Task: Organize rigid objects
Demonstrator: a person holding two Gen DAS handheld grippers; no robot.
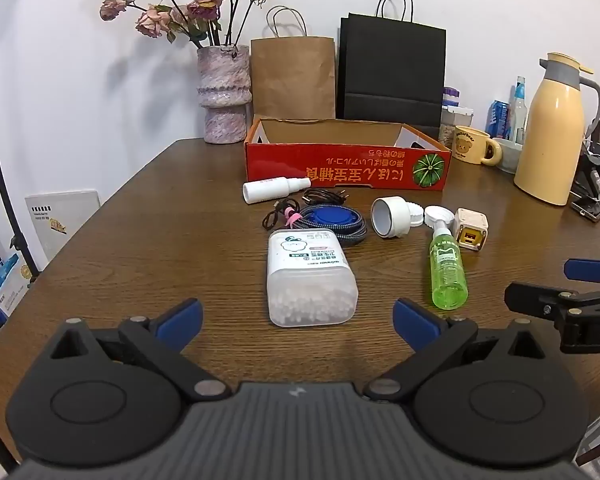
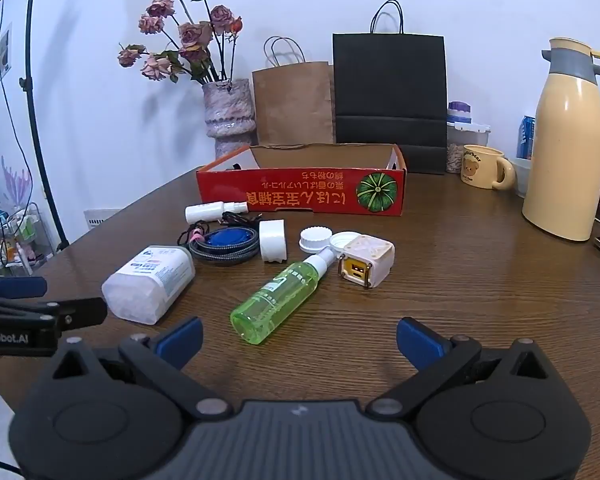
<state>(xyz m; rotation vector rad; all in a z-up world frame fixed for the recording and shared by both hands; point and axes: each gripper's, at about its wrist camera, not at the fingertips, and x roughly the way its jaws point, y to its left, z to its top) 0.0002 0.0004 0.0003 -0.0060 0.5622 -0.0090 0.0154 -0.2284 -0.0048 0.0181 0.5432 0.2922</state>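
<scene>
From the left wrist view, the left tongs (image 1: pixel 298 324) stood wide apart and empty, low over the table (image 1: pixel 140 248). Just ahead of them lay the cotton-swab box (image 1: pixel 310 278), a frosted plastic tub on its side, packed with white swabs. It looked light and stiff but smooth; a hold across its narrow flanks would probably suit best. To its right lay the green spray bottle (image 1: pixel 448 272), round and likely slippery, so inclined to roll. Beyond sat a coiled cable (image 1: pixel 324 222), a white spray bottle (image 1: pixel 274 189), a white cap (image 1: pixel 390 216) and a small cube charger (image 1: pixel 471 228). The red cardboard box (image 1: pixel 346 168) at the back showed bare cardboard walls; its floor was hidden.

From the right wrist view, the right tongs (image 2: pixel 300 338) were likewise spread and holding nothing. The green spray bottle (image 2: pixel 282 298) lay slantwise just ahead of them, liquid showing inside; gripping mid-body across its width seemed safest. The cube charger (image 2: pixel 366 266) sat near its nozzle, hard and compact. The red cardboard box (image 2: pixel 300 196) appeared empty as far as could be seen.
</scene>
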